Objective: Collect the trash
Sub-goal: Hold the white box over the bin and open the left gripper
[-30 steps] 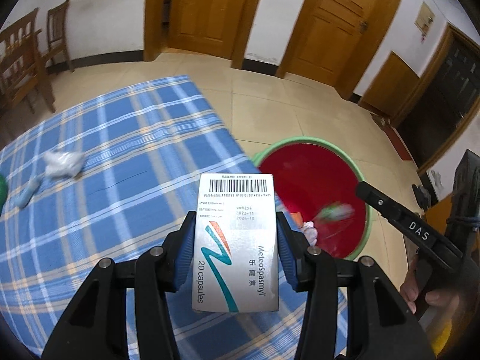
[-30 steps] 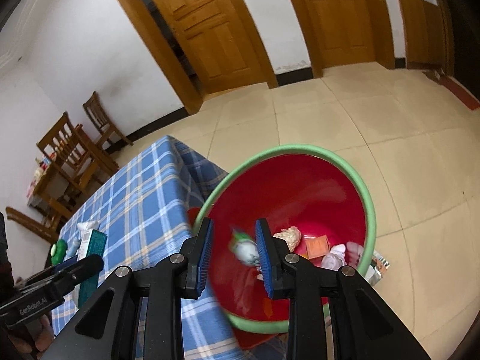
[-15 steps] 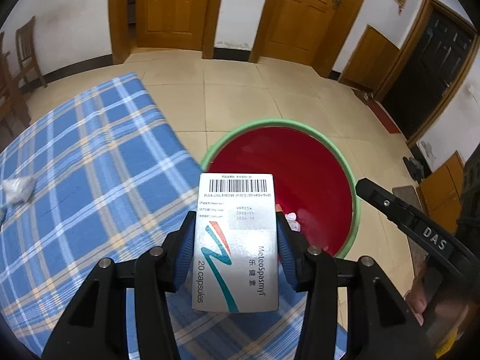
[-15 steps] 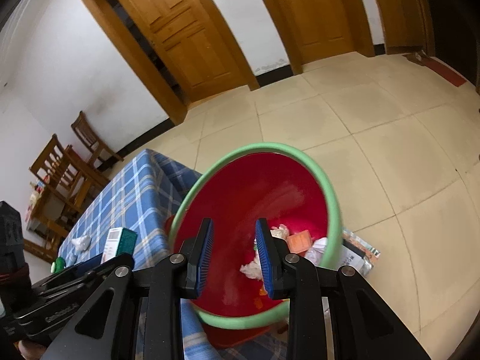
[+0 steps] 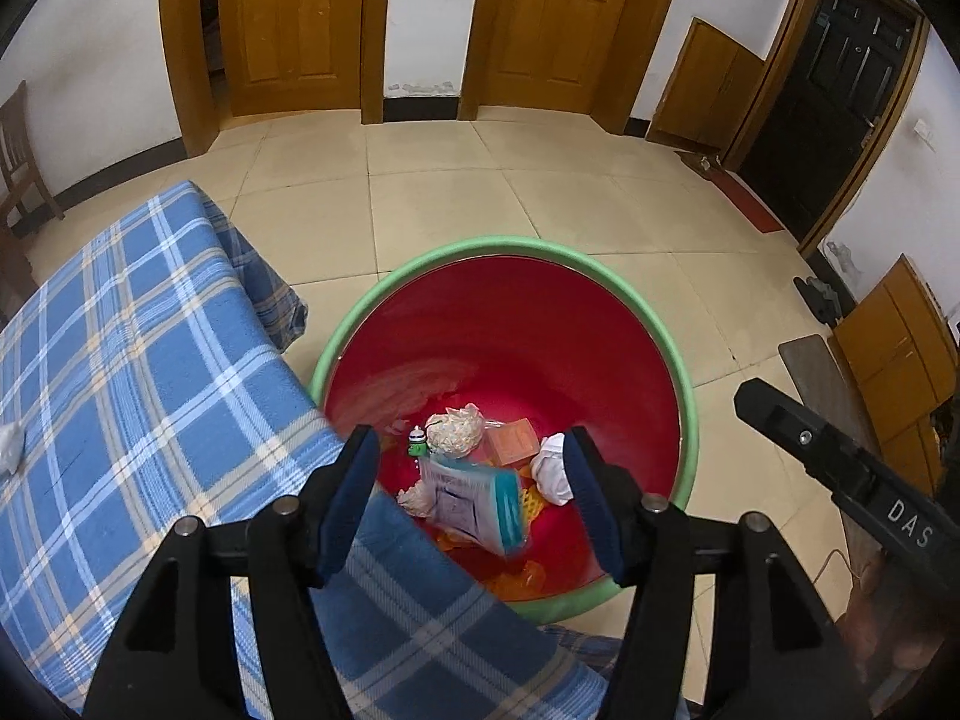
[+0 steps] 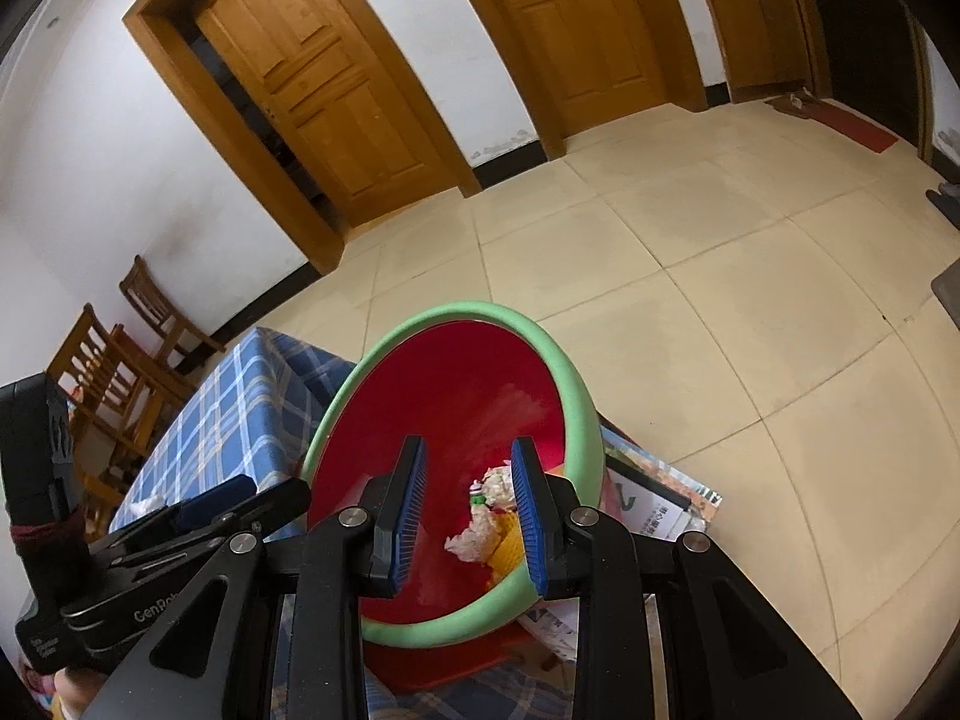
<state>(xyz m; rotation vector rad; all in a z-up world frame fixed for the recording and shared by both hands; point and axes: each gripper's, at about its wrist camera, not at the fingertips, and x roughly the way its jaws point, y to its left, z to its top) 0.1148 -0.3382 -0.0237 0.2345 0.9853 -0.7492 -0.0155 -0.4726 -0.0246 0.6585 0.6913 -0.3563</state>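
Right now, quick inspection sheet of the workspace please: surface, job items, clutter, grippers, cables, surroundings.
Surface: blue plaid tablecloth over the table, corner beside the bin.
Job's things: red bin with green rim on the floor; medicine box blurred inside the bin's mouth, free of both pads; crumpled paper, orange packet and small green bottle at the bottom.
Clutter: white wad on the cloth; printed papers on the floor by the bin.
Grippers: left hand-held gripper has just been opening, nothing gripped; right hand-held gripper open, empty.
Cables: nothing seen.
Surroundings: tiled floor, wooden doors, chairs.
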